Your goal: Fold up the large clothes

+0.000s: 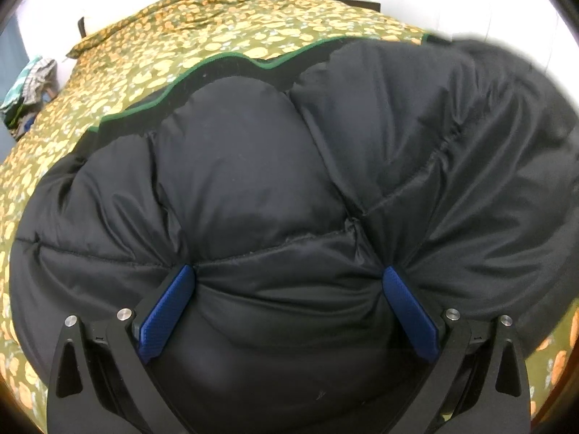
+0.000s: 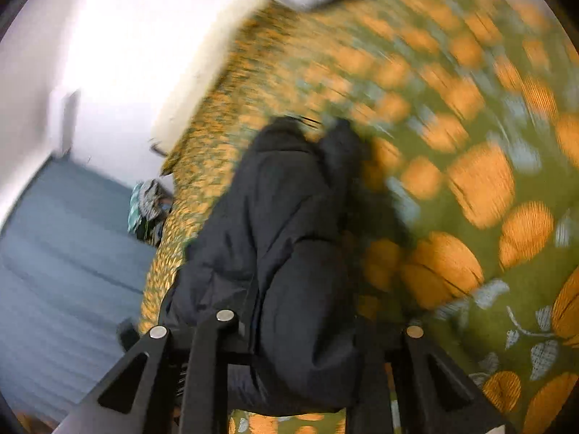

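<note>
The black puffer jacket (image 1: 289, 181) lies on a bed under a green bedspread with orange flowers (image 1: 224, 36). In the left wrist view the left gripper (image 1: 289, 282) stands wide, and its blue pads (image 1: 170, 311) press into the padded cloth on both sides, with a fold of it between them. In the right wrist view, which is blurred, the right gripper (image 2: 304, 340) is narrow and holds a bunch of the jacket (image 2: 289, 235), which reaches toward 12 o'clock. A pile of clothes (image 2: 148, 202) is at 9 o'clock, beside the bed.
</note>
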Available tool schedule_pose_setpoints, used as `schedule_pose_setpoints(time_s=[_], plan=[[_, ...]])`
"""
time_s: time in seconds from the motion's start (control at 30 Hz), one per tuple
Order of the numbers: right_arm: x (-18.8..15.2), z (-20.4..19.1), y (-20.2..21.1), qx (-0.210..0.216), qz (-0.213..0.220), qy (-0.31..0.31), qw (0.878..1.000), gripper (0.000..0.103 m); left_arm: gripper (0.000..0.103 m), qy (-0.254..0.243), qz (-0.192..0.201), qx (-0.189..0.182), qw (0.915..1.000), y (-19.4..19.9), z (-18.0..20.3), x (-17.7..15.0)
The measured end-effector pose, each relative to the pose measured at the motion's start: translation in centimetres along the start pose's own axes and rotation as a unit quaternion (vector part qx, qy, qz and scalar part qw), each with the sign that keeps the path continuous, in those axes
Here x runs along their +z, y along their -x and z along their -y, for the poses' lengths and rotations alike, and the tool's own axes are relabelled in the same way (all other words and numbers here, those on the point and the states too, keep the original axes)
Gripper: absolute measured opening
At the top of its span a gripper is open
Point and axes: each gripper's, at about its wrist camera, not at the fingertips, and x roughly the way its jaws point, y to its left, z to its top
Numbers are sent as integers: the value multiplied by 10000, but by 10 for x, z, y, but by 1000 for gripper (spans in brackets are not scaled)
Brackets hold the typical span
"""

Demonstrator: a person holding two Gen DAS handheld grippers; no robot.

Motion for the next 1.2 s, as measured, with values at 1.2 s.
schedule_pose_setpoints(time_s=[1.2], plan=[[-168,-302,-74,-375,38,5461,8369,22,101,-34,-840,-2284,9699,120,-129,130]])
